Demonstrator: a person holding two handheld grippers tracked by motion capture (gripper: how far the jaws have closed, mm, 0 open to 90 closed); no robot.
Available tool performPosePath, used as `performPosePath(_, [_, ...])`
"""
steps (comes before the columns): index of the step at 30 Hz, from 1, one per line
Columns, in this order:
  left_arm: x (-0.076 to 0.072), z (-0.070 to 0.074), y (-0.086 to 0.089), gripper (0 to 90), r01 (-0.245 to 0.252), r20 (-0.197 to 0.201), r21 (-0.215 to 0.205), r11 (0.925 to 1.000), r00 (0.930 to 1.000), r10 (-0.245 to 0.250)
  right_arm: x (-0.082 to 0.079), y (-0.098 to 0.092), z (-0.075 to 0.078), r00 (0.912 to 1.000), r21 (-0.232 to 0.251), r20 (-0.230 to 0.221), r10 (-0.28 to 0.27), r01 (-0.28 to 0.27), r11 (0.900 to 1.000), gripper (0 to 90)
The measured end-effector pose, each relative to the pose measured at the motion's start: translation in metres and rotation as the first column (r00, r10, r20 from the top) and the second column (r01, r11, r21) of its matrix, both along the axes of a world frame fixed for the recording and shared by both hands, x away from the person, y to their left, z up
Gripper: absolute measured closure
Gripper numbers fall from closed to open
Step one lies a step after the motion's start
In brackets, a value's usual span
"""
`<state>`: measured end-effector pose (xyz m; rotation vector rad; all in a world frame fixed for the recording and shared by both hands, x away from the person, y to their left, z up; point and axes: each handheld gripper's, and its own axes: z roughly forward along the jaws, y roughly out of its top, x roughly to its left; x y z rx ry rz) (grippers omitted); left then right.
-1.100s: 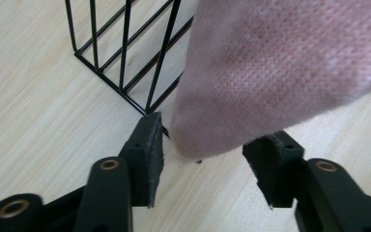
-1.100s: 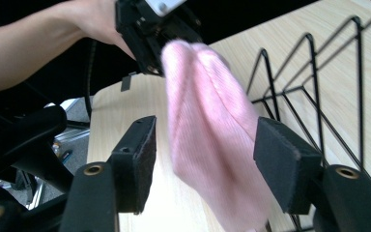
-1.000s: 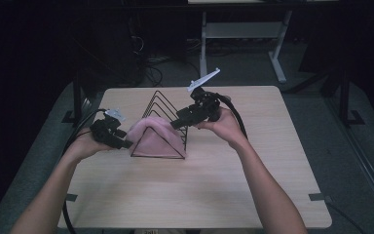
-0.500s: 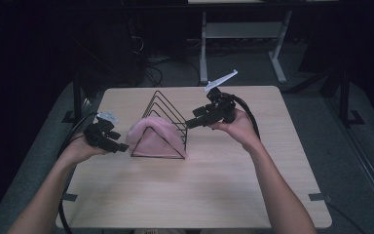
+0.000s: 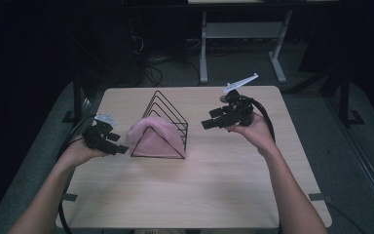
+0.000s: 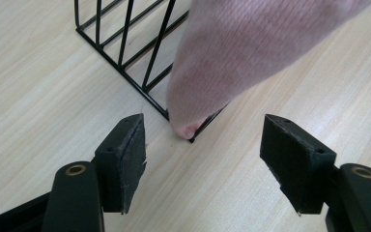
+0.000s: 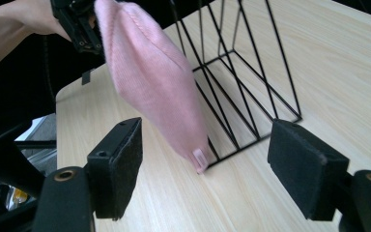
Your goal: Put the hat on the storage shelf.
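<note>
Table (image 5: pixel 185 195), light wood grain, carrying one black wire rack (image 5: pixel 168 109) of triangular frames standing near its middle. Pink knit cloth (image 5: pixel 151 139) draped over the rack's nearer frames, hanging down both sloped sides to the rack's base.

High view: whole layout; left claw (image 5: pixel 119 148) just beside the cloth's left edge, right claw (image 5: pixel 207 124) apart from the rack on its right, raised above the table. A grey three-cornered plate (image 5: pixel 240 83) tops the right gripper. Dark floor, cables and a white table frame (image 5: pixel 238 34) behind.

Left gripper view: close detail of the rack's bottom corner (image 6: pixel 188 137), where the cloth's rounded end (image 6: pixel 193 123) hangs down to the wire base. Left claw (image 6: pixel 203 159) spread wide, holding nothing, its pads clear of cloth and rack.

Right gripper view: opposite face of the cloth (image 7: pixel 149 77), with a small pale tag (image 7: pixel 199 157) at its lower corner; the bare rear frames (image 7: pixel 251 72) stand uncovered. Right claw (image 7: pixel 205 169) spread wide, empty, touching nothing. The left gripper (image 7: pixel 77 24) and hand show beyond the cloth.
</note>
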<state>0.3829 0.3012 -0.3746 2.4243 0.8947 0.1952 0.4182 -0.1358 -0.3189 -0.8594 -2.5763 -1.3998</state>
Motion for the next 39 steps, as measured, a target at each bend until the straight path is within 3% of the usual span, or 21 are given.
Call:
performPosePath(9, [-0.002, -0.006, 0.007, 29.6, -0.005, -0.009, 0.0, 1.0, 0.9999, 0.005, -0.007, -0.027, -0.01, 0.9982, -0.01, -0.015, -0.058, 0.058, 0.998, 27.2])
performPosePath(17, [-0.007, -0.006, 0.006, 28.5, -0.002, -0.008, -0.047, 0.9989, 1.0, 0.002, -0.017, -0.048, -0.019, 0.9946, -0.009, -0.023, -0.101, 0.101, 0.995, 26.4])
performPosePath(39, [-0.022, -0.012, 0.008, 27.4, -0.004, 0.007, -0.04, 0.9992, 1.0, 0.004, -0.05, -0.094, -0.044, 0.9842, -0.036, -0.047, -0.171, 0.169, 0.985, 25.9])
